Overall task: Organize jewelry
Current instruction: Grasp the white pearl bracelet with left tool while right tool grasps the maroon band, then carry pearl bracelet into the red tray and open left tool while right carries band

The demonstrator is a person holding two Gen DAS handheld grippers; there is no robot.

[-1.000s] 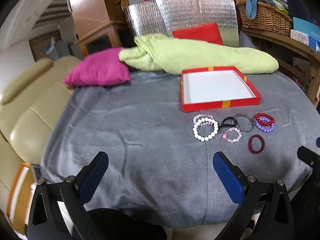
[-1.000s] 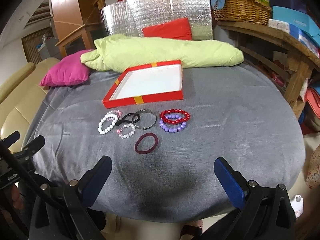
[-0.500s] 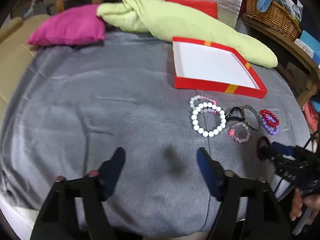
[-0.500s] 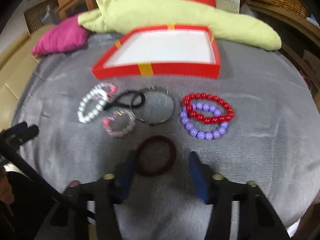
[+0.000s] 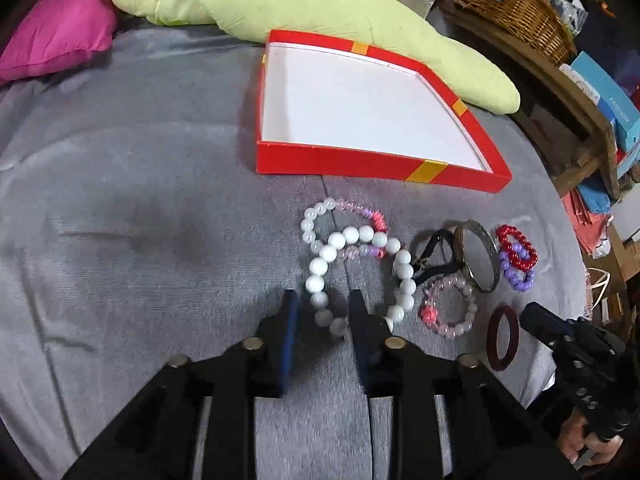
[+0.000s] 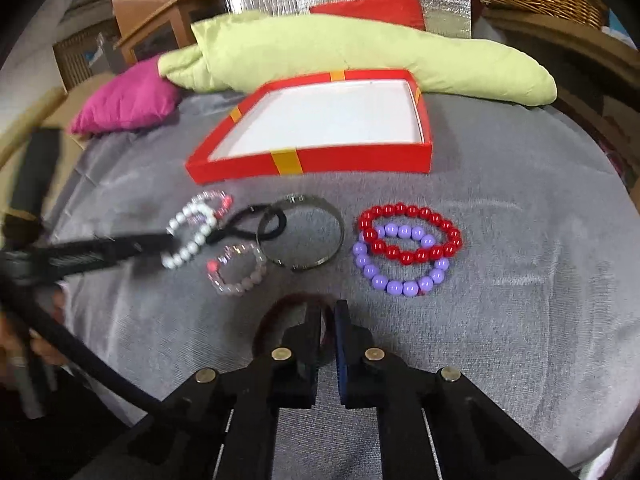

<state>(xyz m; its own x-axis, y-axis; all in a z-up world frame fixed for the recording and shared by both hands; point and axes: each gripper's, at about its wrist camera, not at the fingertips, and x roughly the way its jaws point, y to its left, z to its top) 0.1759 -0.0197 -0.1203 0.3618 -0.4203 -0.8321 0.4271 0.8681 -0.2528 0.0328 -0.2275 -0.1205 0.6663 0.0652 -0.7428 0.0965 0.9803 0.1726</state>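
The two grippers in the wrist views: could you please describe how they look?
Both the left gripper and the right gripper have matte black angular frames with round silver bolt heads at the joints, and jaws faced with dark blue pads. A black cable trails from the left gripper in the right wrist view. Bare fingers show; no sleeves are visible.

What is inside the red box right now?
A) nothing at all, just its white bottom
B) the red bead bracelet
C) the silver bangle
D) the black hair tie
A: the red box shows only its bare white bottom, while the red bead bracelet, silver bangle and black hair tie all lie on the grey cloth in front of it.
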